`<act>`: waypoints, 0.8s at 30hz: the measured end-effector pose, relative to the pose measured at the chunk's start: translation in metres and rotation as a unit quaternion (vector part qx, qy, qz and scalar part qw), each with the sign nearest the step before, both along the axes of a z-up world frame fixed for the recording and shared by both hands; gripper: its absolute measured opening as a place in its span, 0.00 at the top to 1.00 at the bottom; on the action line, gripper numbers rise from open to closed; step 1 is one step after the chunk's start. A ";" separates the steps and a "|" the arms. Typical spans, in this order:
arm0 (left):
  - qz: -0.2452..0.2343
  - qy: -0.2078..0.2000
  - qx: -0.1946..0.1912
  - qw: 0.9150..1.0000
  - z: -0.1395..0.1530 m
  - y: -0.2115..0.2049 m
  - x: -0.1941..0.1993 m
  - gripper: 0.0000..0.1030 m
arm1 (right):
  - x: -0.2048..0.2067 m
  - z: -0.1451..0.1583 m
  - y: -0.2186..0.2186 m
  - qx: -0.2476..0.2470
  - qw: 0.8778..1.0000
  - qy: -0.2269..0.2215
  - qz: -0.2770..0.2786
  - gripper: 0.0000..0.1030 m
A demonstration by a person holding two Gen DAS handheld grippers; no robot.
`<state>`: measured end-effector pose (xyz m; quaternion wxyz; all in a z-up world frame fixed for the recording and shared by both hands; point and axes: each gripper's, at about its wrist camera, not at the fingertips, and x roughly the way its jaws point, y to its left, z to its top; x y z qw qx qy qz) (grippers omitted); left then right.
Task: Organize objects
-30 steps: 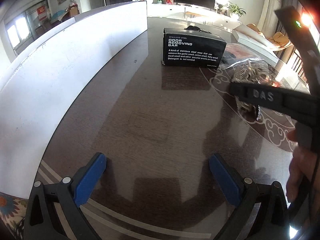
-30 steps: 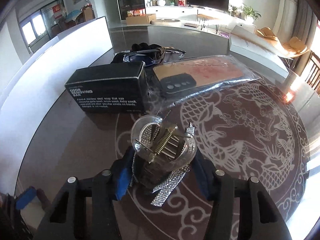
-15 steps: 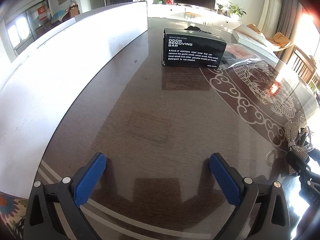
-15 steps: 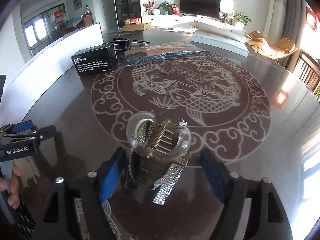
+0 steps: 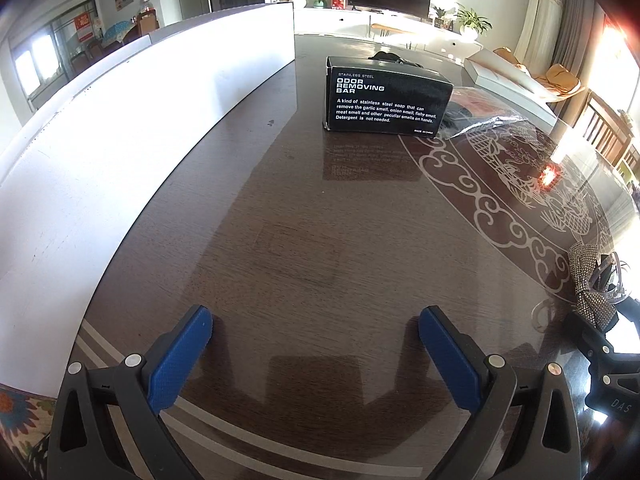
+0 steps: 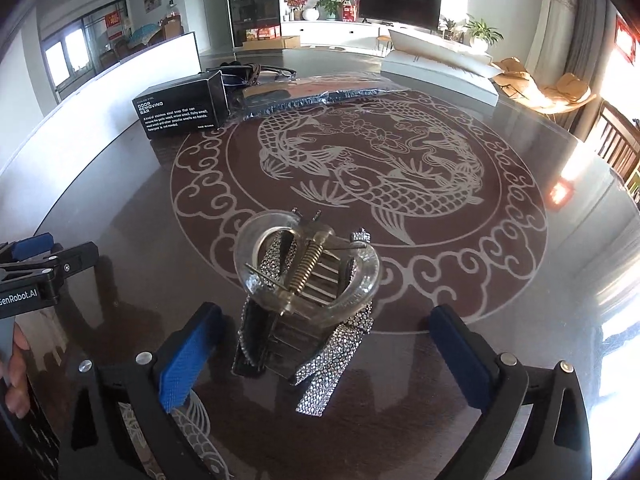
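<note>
Dark glossy table (image 6: 520,280) stretches ahead of you, a pale fish-and-cloud medallion (image 6: 360,168) inlaid in its top, and a living room with a television (image 6: 400,0) lies beyond at twelve o'clock.

Your right gripper (image 6: 320,340) points down at the table and its jaws are opening; its blue pads (image 6: 188,356) stand clear of the hair clip (image 6: 308,280) on both sides. The hair clip, clear plastic with a brass spring and rhinestone strips, rests on the table between those pads, at the six o'clock rim of the medallion.

Your left gripper (image 5: 316,356) has its jaws wide apart over bare wood, nothing between them. From its camera the hair clip (image 5: 592,288) sits at three o'clock, near the picture's edge.

At eleven o'clock from your right gripper stands a black box (image 6: 184,108) printed "ODOR REMOVING BAR". Just beside it, toward twelve, lies a flat plastic packet (image 6: 320,92), with a dark tangle of cord (image 6: 248,70) behind both. A white board (image 5: 140,128) runs along the table's left edge.
</note>
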<state>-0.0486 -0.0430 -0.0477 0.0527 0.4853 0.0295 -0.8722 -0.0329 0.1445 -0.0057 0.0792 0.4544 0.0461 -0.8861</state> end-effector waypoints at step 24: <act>0.000 0.000 0.000 1.000 0.000 0.000 0.001 0.00 | 0.000 0.000 0.000 0.000 1.000 0.000 0.000 0.00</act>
